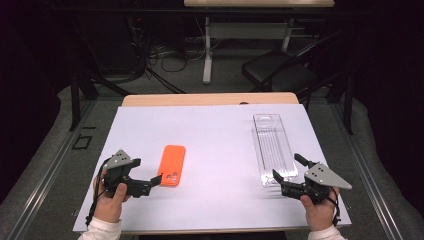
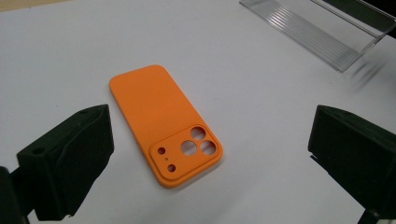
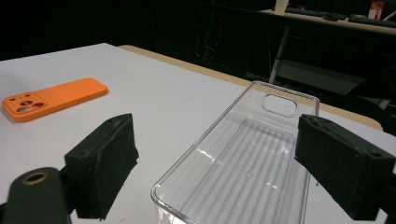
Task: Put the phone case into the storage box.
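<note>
My left gripper (image 1: pixel 156 181) has its black jaws spread wide with nothing between them, framing the camera-cutout end of the flat orange silicone phone case (image 2: pixel 163 123), which lies back-up on the white table sheet (image 1: pixel 215 150). My right gripper (image 1: pixel 276 179) is likewise spread wide and empty, its jaws at the near end of the long clear plastic packaging tray (image 3: pixel 247 163), which lies well to the right of the phone case.
</note>
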{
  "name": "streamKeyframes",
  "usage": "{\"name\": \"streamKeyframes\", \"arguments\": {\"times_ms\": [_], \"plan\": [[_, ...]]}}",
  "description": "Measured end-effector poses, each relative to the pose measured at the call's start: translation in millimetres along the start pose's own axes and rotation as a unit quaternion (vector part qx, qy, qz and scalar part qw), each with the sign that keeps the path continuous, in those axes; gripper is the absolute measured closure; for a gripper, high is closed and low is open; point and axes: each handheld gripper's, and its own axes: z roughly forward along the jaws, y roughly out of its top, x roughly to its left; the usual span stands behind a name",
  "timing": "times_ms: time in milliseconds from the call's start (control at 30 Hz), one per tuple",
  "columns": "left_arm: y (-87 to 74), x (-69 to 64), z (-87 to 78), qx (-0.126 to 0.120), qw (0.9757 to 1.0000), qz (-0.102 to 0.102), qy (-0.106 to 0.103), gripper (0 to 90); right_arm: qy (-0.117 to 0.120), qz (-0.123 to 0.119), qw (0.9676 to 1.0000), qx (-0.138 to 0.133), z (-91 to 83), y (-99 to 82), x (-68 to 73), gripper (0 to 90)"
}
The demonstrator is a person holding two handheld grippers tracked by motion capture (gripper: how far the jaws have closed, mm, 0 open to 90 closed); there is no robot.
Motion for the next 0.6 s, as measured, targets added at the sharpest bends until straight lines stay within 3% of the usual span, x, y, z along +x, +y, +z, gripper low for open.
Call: {"name": "streamKeyframes", "arguments": {"times_ms": [100, 367, 400, 433, 600], "plan": [[5.1, -0.1, 2.6, 0.017, 0.9998, -0.007, 0.005, 0.3, 0.000, 0.003, 1.0000, 0.004, 0.6, -0.3, -1.9, 12.4], [15.2, 5.6, 8.7, 0.047, 0.9982, -0.036, -0.012, 0.3, 0.004, 0.006, 1.0000, 0.006, 2.8, -0.9, -2.3, 12.5], [16.2, 6.2, 9.8, 0.053, 0.9977, -0.041, -0.011, 0.3, 0.004, 0.006, 1.0000, 0.006, 3.6, -1.1, -2.0, 12.5], [17.8, 8.8, 13.5, 0.074, 0.9955, -0.057, -0.015, 0.3, 0.004, 0.005, 0.9999, 0.008, 3.7, -1.2, -2.2, 12.5], [19.8, 11.7, 21.0, 0.100, 0.9920, -0.075, -0.013, 0.3, 0.004, 0.007, 0.9999, 0.011, 4.3, -1.8, -2.4, 12.6]]}}
